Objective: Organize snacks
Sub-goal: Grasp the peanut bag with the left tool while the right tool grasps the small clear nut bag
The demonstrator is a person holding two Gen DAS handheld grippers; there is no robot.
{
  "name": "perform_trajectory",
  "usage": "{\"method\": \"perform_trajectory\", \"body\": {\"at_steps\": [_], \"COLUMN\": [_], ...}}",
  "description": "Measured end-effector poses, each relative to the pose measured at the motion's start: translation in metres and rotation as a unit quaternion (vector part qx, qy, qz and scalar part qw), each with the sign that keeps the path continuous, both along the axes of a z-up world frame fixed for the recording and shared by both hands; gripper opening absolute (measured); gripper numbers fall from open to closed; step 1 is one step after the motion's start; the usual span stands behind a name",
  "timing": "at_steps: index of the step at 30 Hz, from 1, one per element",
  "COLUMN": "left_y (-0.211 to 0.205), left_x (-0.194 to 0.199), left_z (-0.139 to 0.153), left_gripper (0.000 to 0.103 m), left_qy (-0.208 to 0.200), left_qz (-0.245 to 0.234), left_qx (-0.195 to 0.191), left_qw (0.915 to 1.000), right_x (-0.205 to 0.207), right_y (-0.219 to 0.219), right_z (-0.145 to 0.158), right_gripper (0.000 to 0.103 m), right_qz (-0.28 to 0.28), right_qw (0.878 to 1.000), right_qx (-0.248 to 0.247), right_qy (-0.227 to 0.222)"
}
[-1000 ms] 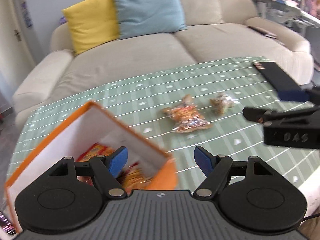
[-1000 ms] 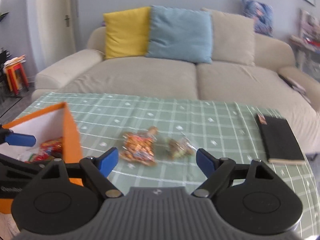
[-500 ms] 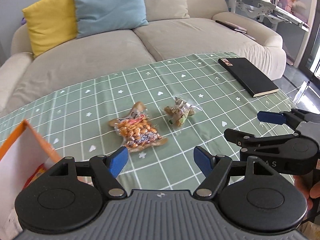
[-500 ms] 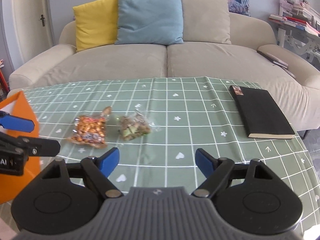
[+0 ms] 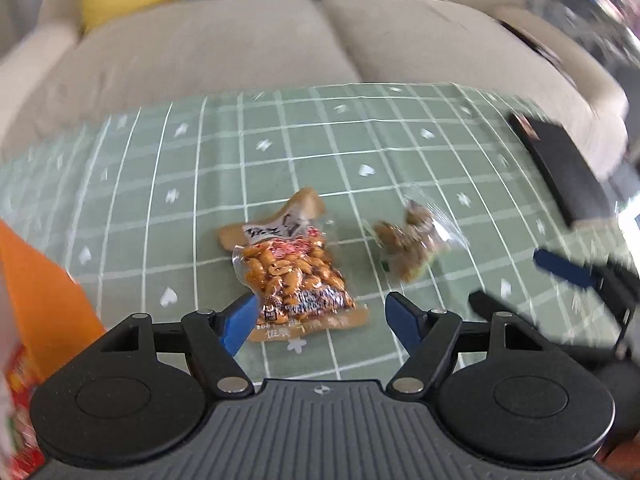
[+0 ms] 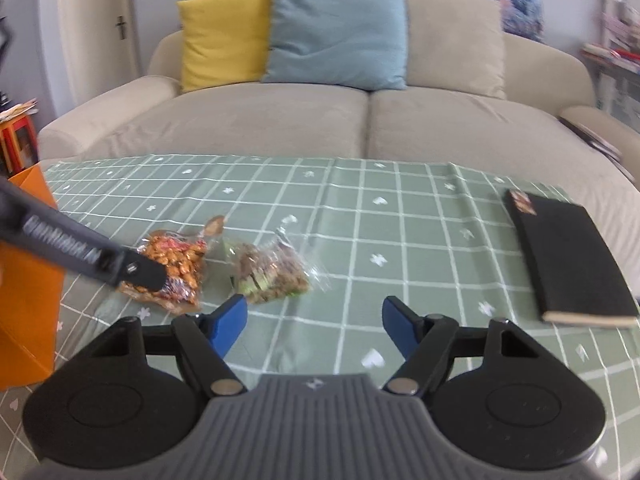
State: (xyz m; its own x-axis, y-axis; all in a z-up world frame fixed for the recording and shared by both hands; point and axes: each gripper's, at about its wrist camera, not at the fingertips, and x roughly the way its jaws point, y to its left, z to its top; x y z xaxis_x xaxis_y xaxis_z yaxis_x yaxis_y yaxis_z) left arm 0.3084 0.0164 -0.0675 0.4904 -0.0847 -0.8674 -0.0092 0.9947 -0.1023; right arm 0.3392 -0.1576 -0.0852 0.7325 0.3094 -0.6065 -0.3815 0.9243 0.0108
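- Peanut packet [image 5: 294, 276] flat on green-checked bench [image 5: 200, 184], long axis toward sofa [image 6: 280, 120], flap end far.
- Left tongs [image 5: 320, 322] wide, straddling its near end, pads apart from it.
- Right tongs [image 6: 314, 320] just been closing, empty, near mixed-nut packet [image 6: 270, 270].
- Right view alone shows the orange box [image 6: 28, 280] whole.

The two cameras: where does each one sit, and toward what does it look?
Left wrist: on the left gripper, angled down at the peanut packet; own open fingers show, the right gripper at right.
Right wrist: on the right gripper, facing the mixed-snack bag and sofa; own open fingers show.
Shared: both packets, orange box, black book.
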Motion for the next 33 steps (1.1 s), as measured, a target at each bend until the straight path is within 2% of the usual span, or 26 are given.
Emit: {"method": "perform_trajectory", "body": {"at_steps": [2,5,11,16,20,24,28,33], "left_y": [0.010,0.017,0.013,0.011,0.009,0.005,0.002,-0.004], "left_x": [0.008,0.016,0.034,0.041,0.043,0.042,0.042,0.040], "left_z": [-0.005,-0.011,-0.023,-0.033,-0.041,-0.042,-0.041,-0.040], "left_gripper": [0.085,0.087,0.087,0.089,0.092,0.091,0.080,0.076], "left_qy": [0.012,0.020,0.037,0.047,0.055,0.050,0.043,0.037], "left_qz": [0.036,0.060,0.056,0.069,0.075,0.072,0.063,0.063], "left_qx": [-0.019,-0.022,0.001,0.002,-0.003,0.013,0.016,0.020], "left_qw": [0.9991,0.9978,0.9977,0.9965,0.9957,0.9961,0.9969,0.9971], "right_x": [0.007,0.018,0.039,0.052,0.061,0.062,0.063,0.061], "right_y": [0.007,0.019,0.041,0.047,0.048,0.049,0.046,0.047], "right_z": [-0.002,-0.002,-0.009,-0.020,-0.027,-0.030,-0.031,-0.032], "right_gripper": [0.074,0.080,0.080,0.080,0.073,0.069,0.063,0.057], "right_qz": [0.012,0.029,0.066,0.065,0.056,0.055,0.056,0.059], "right_qw": [1.000,0.999,0.997,0.996,0.997,0.997,0.997,0.997], "right_qx": [-0.001,-0.010,-0.044,-0.063,-0.059,-0.055,-0.047,-0.050], "right_qy": [-0.004,-0.012,-0.015,-0.008,0.006,0.013,0.021,0.021]}}
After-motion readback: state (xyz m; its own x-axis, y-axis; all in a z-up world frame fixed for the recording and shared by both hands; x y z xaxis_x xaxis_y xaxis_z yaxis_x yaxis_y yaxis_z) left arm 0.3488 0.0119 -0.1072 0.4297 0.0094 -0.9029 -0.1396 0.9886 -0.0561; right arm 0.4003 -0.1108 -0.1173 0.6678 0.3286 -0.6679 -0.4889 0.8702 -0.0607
